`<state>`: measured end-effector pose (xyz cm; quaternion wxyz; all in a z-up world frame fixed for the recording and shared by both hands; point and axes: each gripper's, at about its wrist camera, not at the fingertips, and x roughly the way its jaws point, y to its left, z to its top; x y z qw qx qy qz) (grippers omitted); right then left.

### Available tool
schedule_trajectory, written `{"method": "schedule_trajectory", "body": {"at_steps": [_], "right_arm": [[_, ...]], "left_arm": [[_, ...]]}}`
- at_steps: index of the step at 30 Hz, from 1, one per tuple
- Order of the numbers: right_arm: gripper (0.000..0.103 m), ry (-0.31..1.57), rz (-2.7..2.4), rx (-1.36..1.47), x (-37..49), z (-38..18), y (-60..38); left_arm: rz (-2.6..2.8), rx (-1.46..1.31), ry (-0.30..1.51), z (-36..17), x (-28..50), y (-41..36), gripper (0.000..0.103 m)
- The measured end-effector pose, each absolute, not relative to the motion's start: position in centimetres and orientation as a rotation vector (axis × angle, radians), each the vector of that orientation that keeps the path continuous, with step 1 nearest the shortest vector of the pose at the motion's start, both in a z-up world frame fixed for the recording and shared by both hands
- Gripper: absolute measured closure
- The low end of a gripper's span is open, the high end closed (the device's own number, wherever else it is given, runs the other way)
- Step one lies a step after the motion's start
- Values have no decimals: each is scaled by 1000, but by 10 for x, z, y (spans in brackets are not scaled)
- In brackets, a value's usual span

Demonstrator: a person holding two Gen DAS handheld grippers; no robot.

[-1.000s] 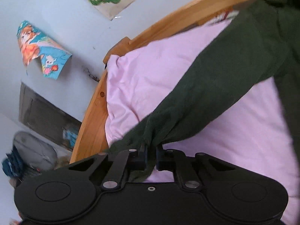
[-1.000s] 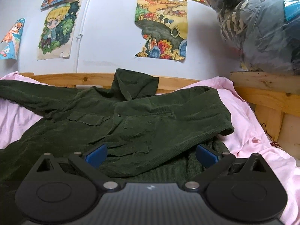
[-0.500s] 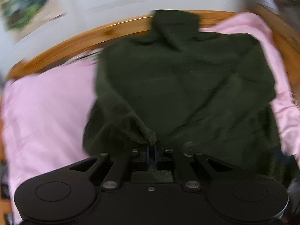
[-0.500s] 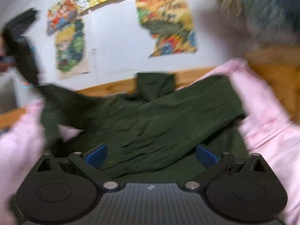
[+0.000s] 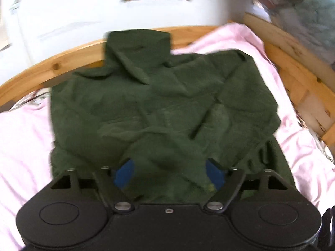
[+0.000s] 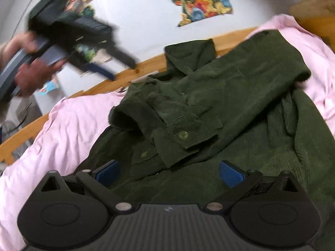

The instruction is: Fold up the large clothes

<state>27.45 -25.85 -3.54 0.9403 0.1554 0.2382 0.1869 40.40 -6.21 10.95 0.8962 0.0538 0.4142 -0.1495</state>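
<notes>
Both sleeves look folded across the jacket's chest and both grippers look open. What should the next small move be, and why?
Probably lower both open grippers, left gripper and right gripper, to the jacket's near hem and pinch it: its sleeve cuff already lies across the front, so folding the hem toward the collar seems next.

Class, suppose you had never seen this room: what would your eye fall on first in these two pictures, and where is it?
The dark green corduroy jacket lies mid-frame on the pink sheet, sleeves folded across its front. Upper left in the right wrist view, a hand holds the left gripper, open and blurred, before the posters.
</notes>
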Motion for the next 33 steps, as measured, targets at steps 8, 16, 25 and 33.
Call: {"method": "schedule_trajectory", "body": {"at_steps": [8, 16, 25, 33], "right_arm": [[18, 477, 325, 400, 300, -38, -250], [83, 577, 254, 661, 337, -68, -267], [103, 344, 171, 419, 297, -17, -271], [80, 433, 226, 441, 294, -27, -288]], "left_arm": [[-28, 57, 844, 76, 392, 39, 15], [107, -21, 908, 52, 401, 98, 15], [84, -46, 774, 37, 424, 89, 14], [108, -66, 748, 16, 459, 87, 15]]}}
